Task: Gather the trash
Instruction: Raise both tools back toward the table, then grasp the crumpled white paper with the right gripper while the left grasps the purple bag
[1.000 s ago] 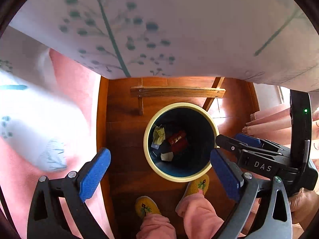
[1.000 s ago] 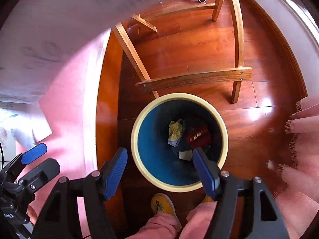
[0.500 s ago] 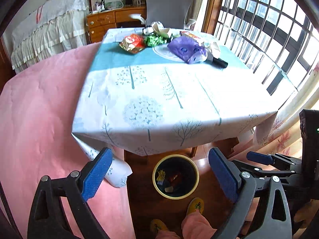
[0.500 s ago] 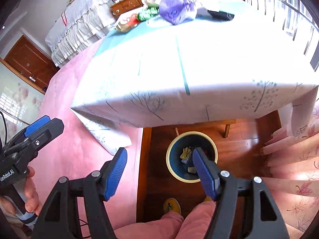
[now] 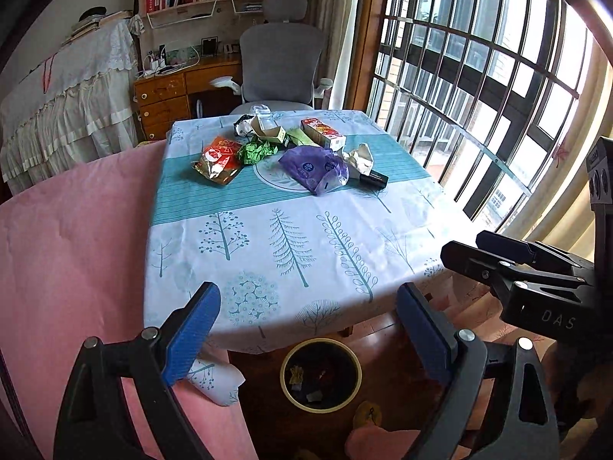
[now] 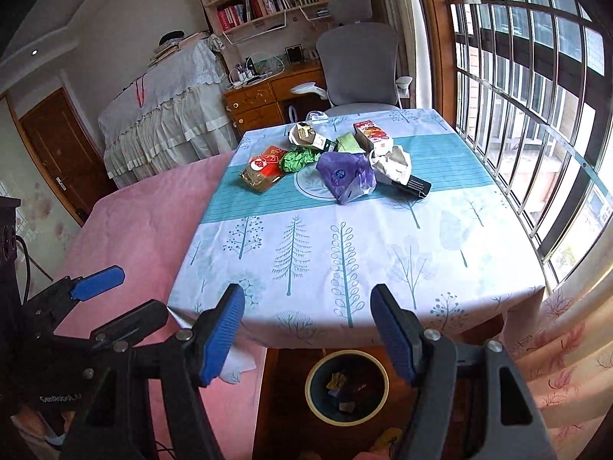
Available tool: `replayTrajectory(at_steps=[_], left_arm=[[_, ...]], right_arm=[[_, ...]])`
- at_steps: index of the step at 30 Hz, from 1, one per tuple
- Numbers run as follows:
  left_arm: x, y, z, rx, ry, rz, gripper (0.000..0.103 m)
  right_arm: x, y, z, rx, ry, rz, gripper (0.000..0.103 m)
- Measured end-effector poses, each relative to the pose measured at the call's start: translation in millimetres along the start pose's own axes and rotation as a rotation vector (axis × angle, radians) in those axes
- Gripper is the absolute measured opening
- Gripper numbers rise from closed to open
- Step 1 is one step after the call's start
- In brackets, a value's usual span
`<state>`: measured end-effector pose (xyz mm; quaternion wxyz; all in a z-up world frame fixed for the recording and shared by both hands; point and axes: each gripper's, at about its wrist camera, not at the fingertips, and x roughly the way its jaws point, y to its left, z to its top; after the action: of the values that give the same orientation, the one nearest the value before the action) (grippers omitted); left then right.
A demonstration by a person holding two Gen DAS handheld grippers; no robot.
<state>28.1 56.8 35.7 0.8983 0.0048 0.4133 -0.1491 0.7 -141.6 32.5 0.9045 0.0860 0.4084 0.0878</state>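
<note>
both grippers hang above the near edge of the table, each with nothing between its blue pads. the left gripper is spread wide, though its jaws have just been closing a little. the right gripper is released too, held less wide.

the trash lies in a heap at the far middle of the table, on the teal band of the cloth: a red and gold packet at the left, a crumpled green wrapper just beside it, a purple bag nearer and to the right, a crumpled white paper touching a black box at the right end, and a red and white carton with other small boxes behind.

the bin stands on the wood floor below the table's near edge, with a few scraps at its bottom.
</note>
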Motion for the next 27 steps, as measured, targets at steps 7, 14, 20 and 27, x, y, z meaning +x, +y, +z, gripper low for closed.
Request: replayTrajectory(at_steps=[7,14,20,27], left_arm=[[33,-3,48,-0.057,-0.008,0.021,0.092],[116,-13,105,-0.118,0.019,0.044,0.092],[209,-25,149,-0.208,0.121,0.071,0.092],[279,-17,164,-0.361,0.201,0.091,0.092]], right_arm=[[29,-41,40,0.003,0.016,-0.035,0.069],[102,-106,103,0.0,0.082,0.014,0.069],[185,-146,156,-0.081,0.201,0.077,0.069],[276,-174,193,-0.121,0.315,0.165,0.069]])
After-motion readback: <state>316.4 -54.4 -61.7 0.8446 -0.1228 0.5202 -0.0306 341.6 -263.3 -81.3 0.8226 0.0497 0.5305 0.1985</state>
